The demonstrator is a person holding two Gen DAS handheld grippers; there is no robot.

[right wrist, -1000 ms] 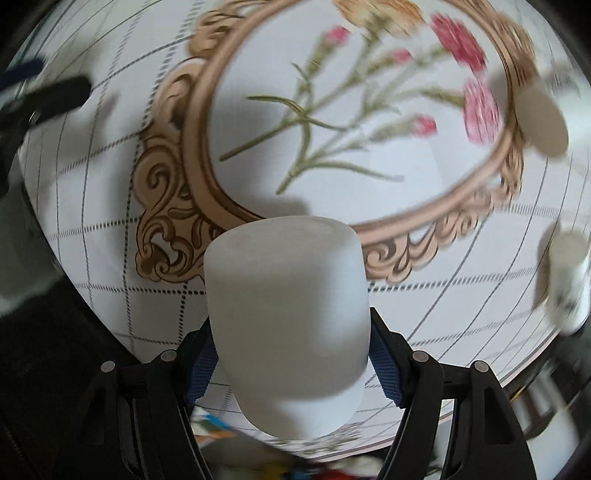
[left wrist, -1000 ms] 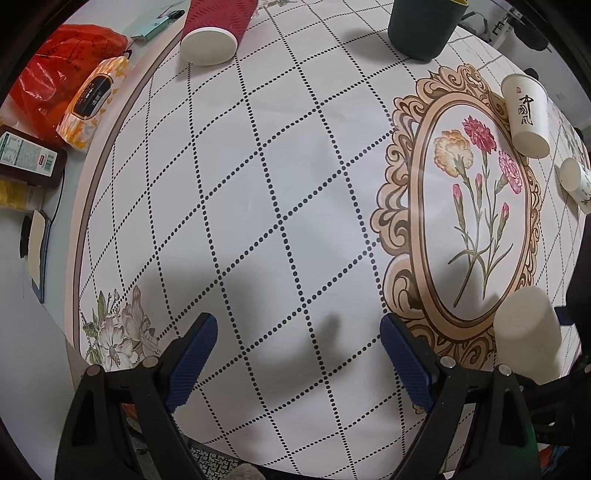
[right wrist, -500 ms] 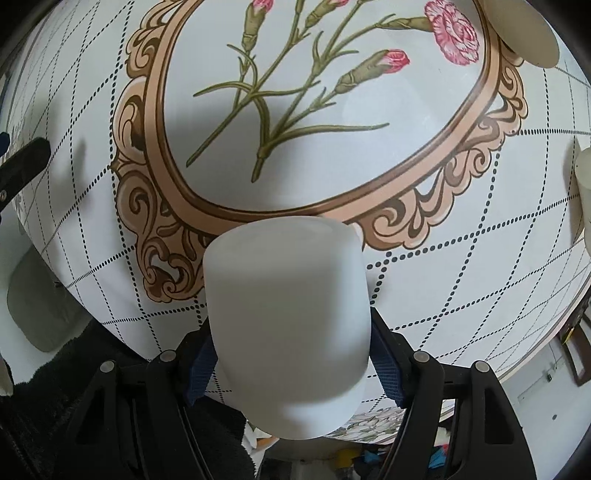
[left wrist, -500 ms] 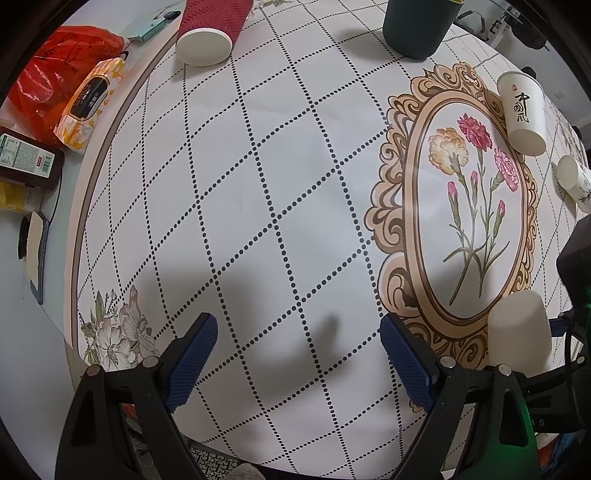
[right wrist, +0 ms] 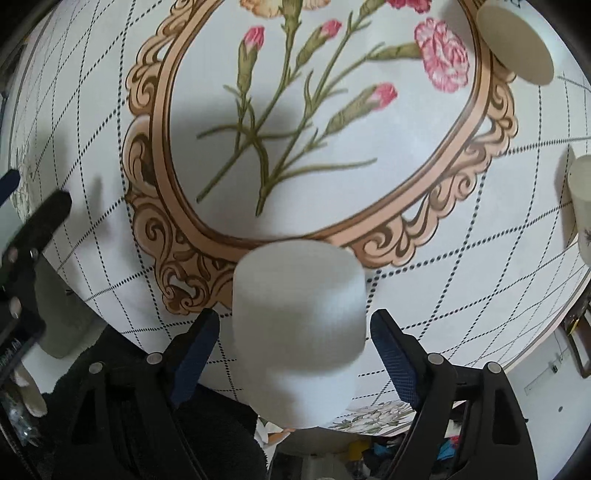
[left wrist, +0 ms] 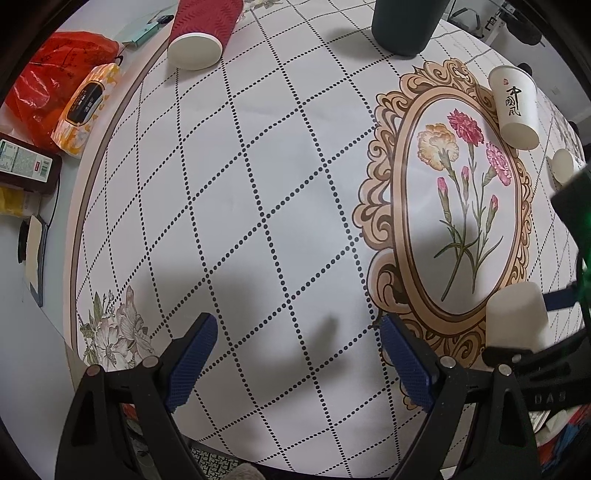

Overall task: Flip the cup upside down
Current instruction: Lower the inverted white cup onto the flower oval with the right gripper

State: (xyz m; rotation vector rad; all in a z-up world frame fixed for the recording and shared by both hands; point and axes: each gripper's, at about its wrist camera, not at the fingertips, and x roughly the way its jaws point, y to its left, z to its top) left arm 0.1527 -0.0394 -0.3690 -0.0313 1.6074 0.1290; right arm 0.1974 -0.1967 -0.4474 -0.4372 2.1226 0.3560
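Observation:
A plain white cup (right wrist: 299, 325) stands upside down at the near edge of the flower medallion, its closed base up. My right gripper (right wrist: 293, 325) sits around it with the blue pads a small gap off each side, open. The cup also shows in the left wrist view (left wrist: 517, 317) at the far right, with the right gripper's black body around it. My left gripper (left wrist: 295, 332) is open and empty above the dotted-grid tablecloth.
A red ribbed cup (left wrist: 201, 33) and a dark green cup (left wrist: 402, 22) stand at the far side. A white printed paper cup (left wrist: 515, 107) and a small white cup (left wrist: 561, 166) are upside down at the right. Bags and packets (left wrist: 85, 107) lie off the left edge.
The right gripper's jaws have spread off the white cup, which was clamped before. The cup now stands on the table. The left gripper has hardly moved.

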